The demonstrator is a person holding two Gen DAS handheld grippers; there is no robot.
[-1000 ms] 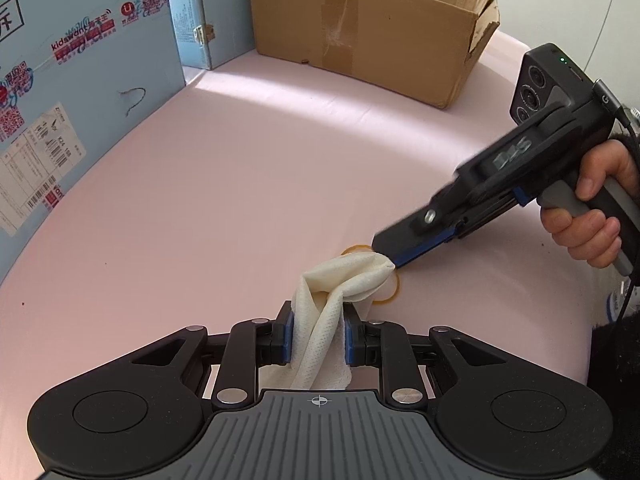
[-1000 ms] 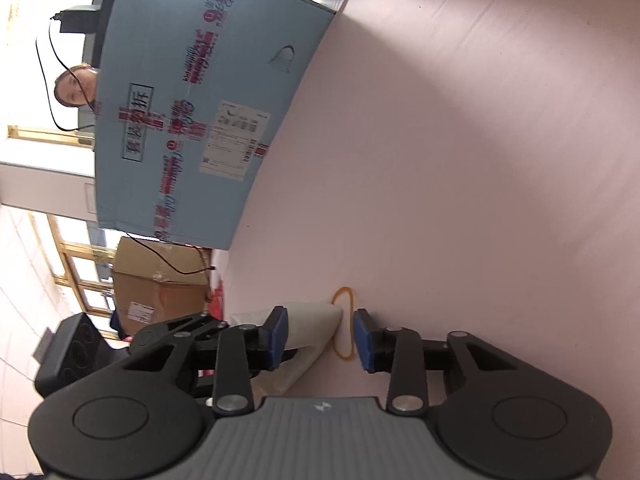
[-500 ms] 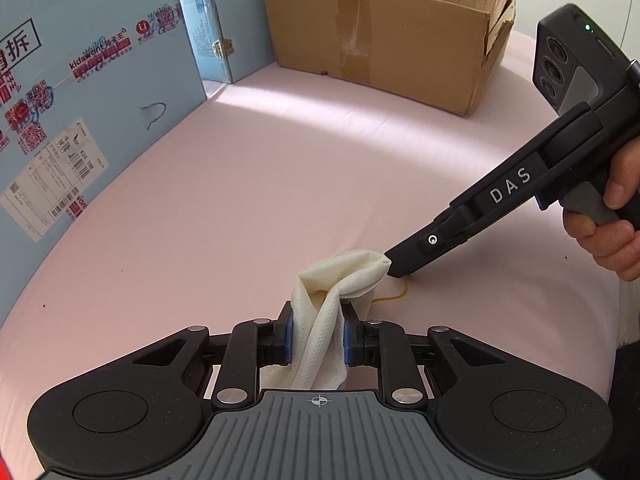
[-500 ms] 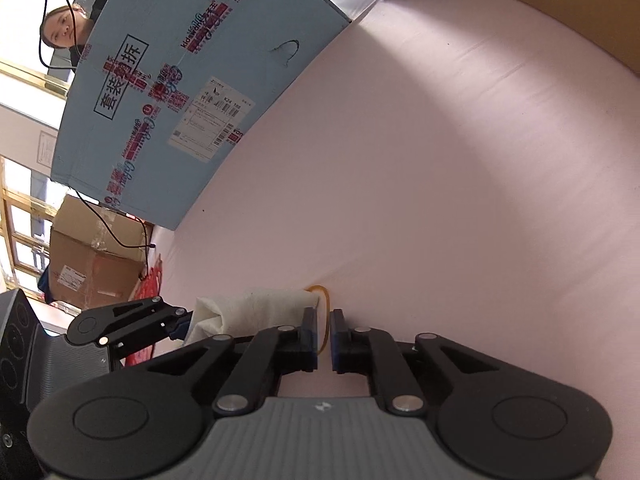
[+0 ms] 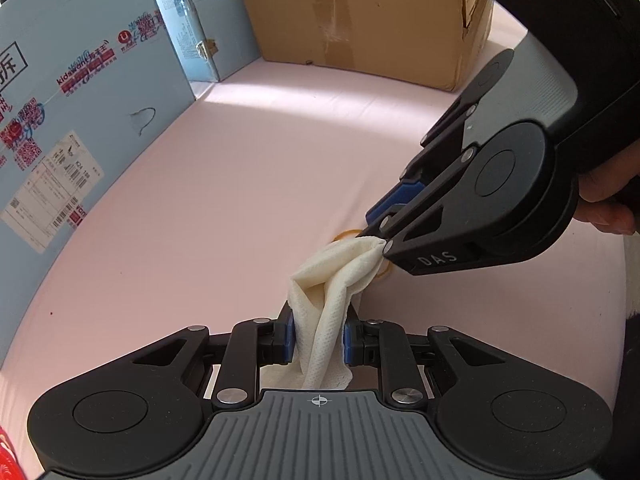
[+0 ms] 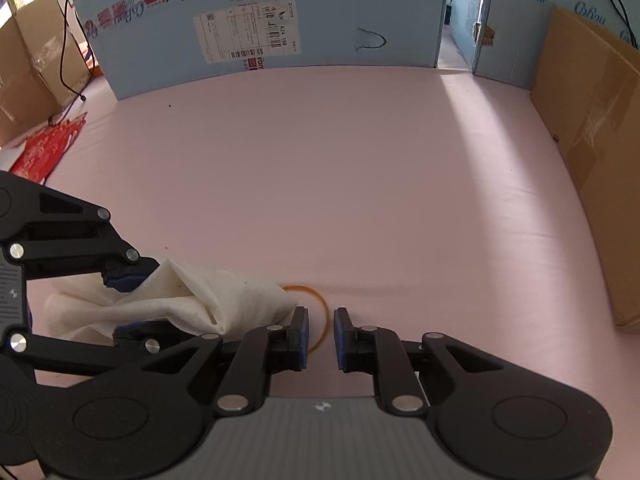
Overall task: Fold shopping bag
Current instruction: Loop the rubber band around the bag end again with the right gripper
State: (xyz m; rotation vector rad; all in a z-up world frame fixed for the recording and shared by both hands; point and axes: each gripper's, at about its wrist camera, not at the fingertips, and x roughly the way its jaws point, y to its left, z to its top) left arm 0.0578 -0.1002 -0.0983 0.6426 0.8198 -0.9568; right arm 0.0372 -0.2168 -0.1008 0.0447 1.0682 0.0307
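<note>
On the pink table (image 6: pixel 360 184), the shopping bag (image 5: pixel 336 276) is rolled into a compact white bundle and lies low, near the front edge of my working area.

Left claw (image 5: pixel 318 338): closed on the near end of the bag. The fabric passes between the two blue pads and is held firmly.

Right claw (image 6: pixel 321 338): nearly closed, with a narrow gap between the pads. In the right wrist view nothing sits in that gap; the arc of the rubber band (image 6: pixel 320 316) shows just ahead of it. In the left wrist view the tips touch the far end of the bag, but I cannot tell whether they pinch any fabric.

Key relation: the long axis of the bag runs from my left claw forward and to the right, ending at the right claw tips. The rubber band lies flat on the table, partly under that far end, just beside the right claw. The right claw is therefore the nearer one to the band.

Judgement: the folding appears largely complete, and the next step is likely securing the bundle. This calls for the right claw to take the band while the left keeps the roll tight. Risk: loosening the left grip lets the roll unfurl.
</note>
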